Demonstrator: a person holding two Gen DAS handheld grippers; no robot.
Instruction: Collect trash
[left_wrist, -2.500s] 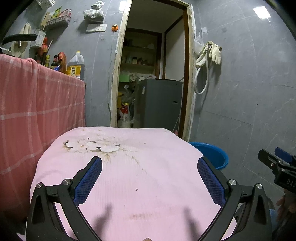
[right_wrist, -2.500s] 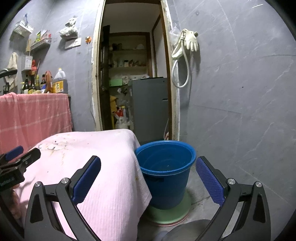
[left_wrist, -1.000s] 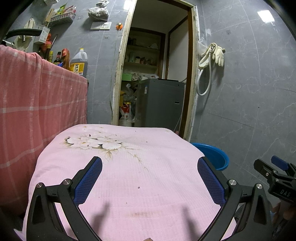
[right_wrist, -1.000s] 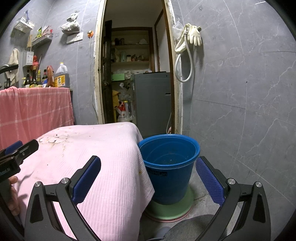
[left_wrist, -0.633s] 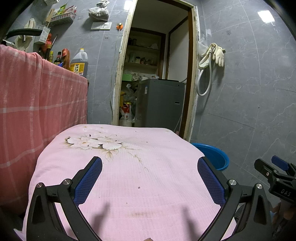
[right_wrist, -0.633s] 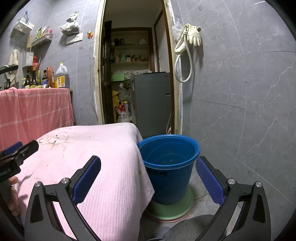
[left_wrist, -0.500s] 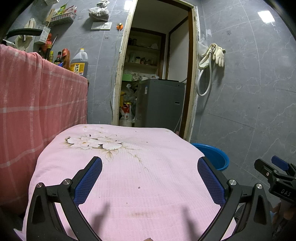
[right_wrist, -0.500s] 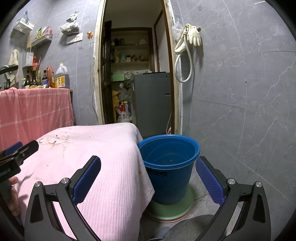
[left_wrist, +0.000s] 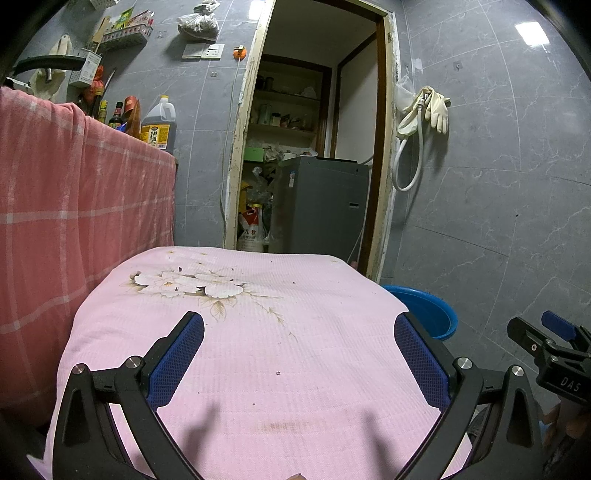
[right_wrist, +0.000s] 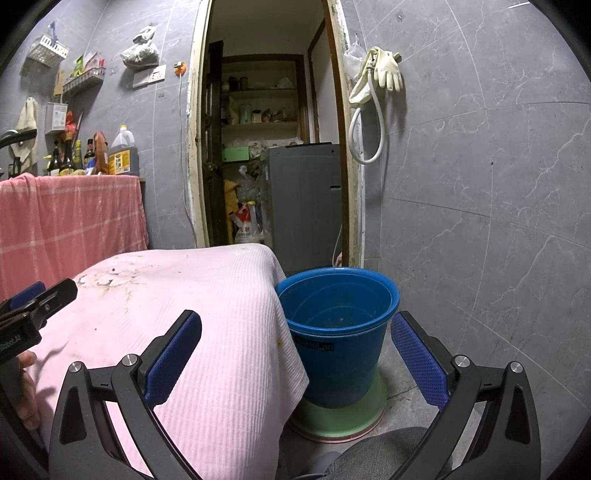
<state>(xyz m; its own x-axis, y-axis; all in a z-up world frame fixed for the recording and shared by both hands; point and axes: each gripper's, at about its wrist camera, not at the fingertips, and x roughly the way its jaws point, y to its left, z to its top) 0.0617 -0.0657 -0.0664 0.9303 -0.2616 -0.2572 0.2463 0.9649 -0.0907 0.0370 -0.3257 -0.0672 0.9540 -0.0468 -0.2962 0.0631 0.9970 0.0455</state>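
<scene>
1. Two tools are in view, and both are released: the left tool (left_wrist: 298, 356) hangs over the pink cloth (left_wrist: 258, 332) with its jaws wide apart and nothing between them; the right tool (right_wrist: 295, 354) is equally spread and empty, aimed at the gap between cloth edge and bucket (right_wrist: 338, 332).
2. No distinct piece of trash shows on the surface. In the left wrist view the cloth carries only a flower print (left_wrist: 184, 286) at centre left, a few dark specks and a brownish stain low in the frame. The specks are too small to tell crumbs from marks.
3. The bucket stands on the floor at centre right of the right wrist view, on a green base (right_wrist: 340, 415), just beside the cloth's hanging corner. Its inside looks nearly empty, with some faint bits at the bottom that cannot be made out.
4. Judged from this, collecting is either finished or not begun: nothing is held, nothing obvious waits to be picked up.
5. What may be left is the specks near the flower print, if they are loose scraps.
6. Clutter on the shelf (left_wrist: 125, 35) at upper left and beyond the doorway (left_wrist: 317, 155) sits well apart from both tools.
</scene>
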